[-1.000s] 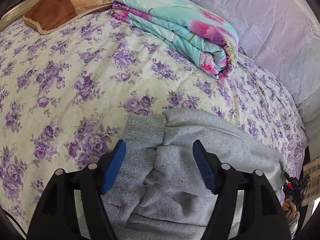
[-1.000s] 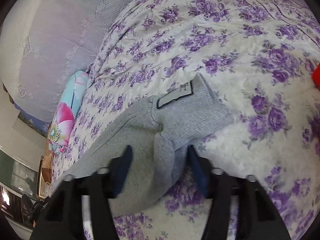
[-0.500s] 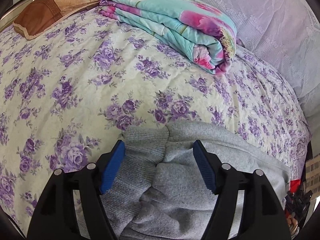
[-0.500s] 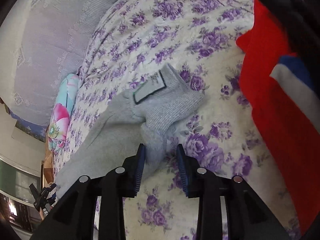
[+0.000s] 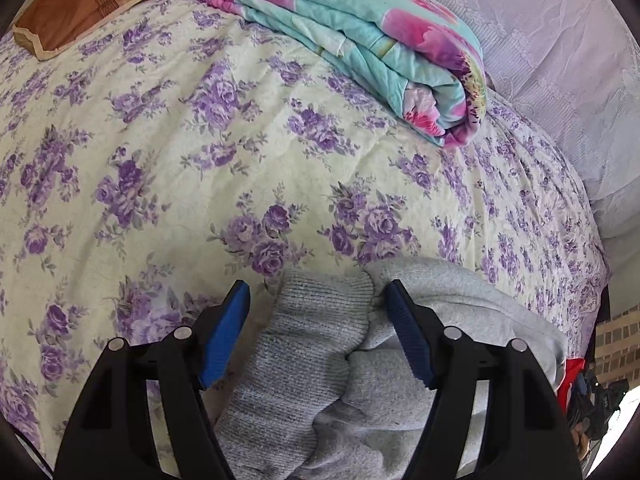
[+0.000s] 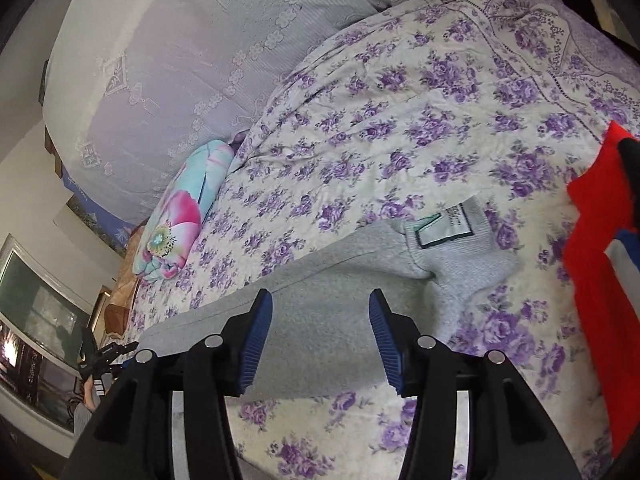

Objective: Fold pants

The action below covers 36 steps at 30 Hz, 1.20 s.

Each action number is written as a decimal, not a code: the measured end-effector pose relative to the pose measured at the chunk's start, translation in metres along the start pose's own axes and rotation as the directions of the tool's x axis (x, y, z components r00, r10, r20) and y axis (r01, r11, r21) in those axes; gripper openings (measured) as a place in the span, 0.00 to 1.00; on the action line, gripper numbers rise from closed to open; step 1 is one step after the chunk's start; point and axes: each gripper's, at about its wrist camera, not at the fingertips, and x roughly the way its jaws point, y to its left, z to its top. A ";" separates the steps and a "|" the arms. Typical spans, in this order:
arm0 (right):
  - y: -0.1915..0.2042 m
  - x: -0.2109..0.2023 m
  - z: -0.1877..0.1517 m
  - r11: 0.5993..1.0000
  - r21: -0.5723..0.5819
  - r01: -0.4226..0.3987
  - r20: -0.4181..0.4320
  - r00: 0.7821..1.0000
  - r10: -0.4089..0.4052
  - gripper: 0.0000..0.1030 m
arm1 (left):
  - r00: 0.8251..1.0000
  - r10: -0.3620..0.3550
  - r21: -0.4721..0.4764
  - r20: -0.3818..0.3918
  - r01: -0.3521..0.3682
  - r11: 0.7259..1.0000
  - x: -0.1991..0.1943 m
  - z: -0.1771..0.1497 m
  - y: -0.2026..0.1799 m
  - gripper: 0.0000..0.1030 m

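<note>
Grey knit pants (image 5: pixel 320 360) lie on the floral bedspread (image 5: pixel 200 184). In the left wrist view their ribbed cuffs bunch between my open left gripper's (image 5: pixel 318 320) blue pads, which do not press them. In the right wrist view the pants (image 6: pixel 340 280) stretch flat, with the waistband and its white label (image 6: pixel 444 226) to the right. My right gripper (image 6: pixel 320 328) is open just above the pants and holds nothing.
A folded turquoise and pink quilt (image 5: pixel 360 40) lies at the back of the bed, also visible in the right wrist view (image 6: pixel 180 216). A brown pillow (image 5: pixel 80 8) lies at the far left. A red garment (image 6: pixel 600 280) lies right of the waistband. A lilac headboard cover (image 6: pixel 180 60) stands behind.
My right gripper opened, let go of the pants fold and pulled back over the leg. My left gripper stayed open and drew back along the cuffs.
</note>
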 end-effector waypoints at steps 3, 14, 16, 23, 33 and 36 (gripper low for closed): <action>0.015 0.021 0.009 0.999 -0.050 -0.019 -0.023 1.000 0.018 0.49 | 0.999 -0.034 0.007 0.003 0.034 0.999 0.003 -0.001 -0.002 0.61; 0.062 0.116 0.037 0.872 -0.488 -0.039 -0.187 0.980 -0.061 0.61 | 0.999 0.005 0.077 0.035 -0.008 0.997 0.003 -0.002 -0.010 0.52; 0.068 0.134 0.034 0.816 -0.577 -0.042 -0.212 0.972 -0.101 0.61 | 0.999 0.019 0.077 0.032 -0.021 0.997 0.005 -0.002 -0.011 0.52; 0.087 0.166 0.009 0.625 -0.771 -0.126 -0.288 0.943 -0.165 0.60 | 0.999 0.050 0.090 0.018 -0.051 0.995 0.011 0.001 -0.015 0.52; 0.097 0.140 -0.001 0.614 -0.786 -0.075 -0.225 0.959 -0.171 0.07 | 0.997 0.064 0.104 0.032 -0.067 0.992 0.006 0.004 -0.022 0.47; 0.105 0.112 -0.002 0.631 -0.776 -0.028 -0.152 0.978 -0.144 0.07 | 0.998 0.046 0.108 0.053 -0.052 0.993 -0.004 0.004 -0.025 0.43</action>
